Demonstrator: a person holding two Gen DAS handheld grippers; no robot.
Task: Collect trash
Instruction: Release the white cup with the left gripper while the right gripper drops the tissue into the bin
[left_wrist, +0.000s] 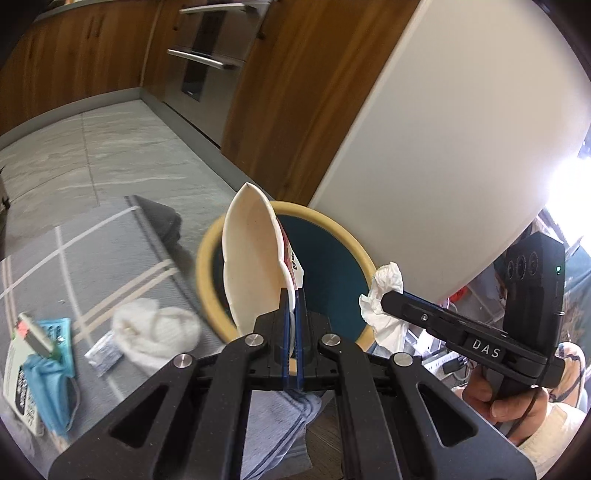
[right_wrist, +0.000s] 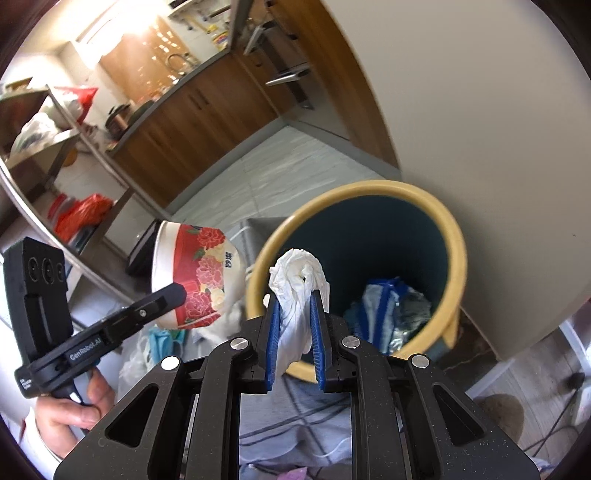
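Note:
My left gripper (left_wrist: 294, 295) is shut on the rim of a paper bowl (left_wrist: 255, 258), cream inside and red with flowers outside (right_wrist: 201, 273); the bowl hangs over the near rim of a round bin (left_wrist: 208, 258) with a yellow rim and dark teal inside. My right gripper (right_wrist: 295, 301) is shut on a crumpled white tissue (right_wrist: 299, 280), held above the bin's near edge (right_wrist: 369, 188). The tissue (left_wrist: 384, 291) and the right gripper (left_wrist: 388, 301) also show at right in the left wrist view. Blue and silver wrappers (right_wrist: 388, 310) lie at the bin's bottom.
On a grey striped rug (left_wrist: 92, 251) left of the bin lie a white crumpled cloth (left_wrist: 155, 328), a small foil packet (left_wrist: 105, 354), a blue mask (left_wrist: 51, 373) and a printed box (left_wrist: 18, 376). A white panel (left_wrist: 461, 129) stands right behind the bin; wooden cabinets (left_wrist: 288, 92) beyond.

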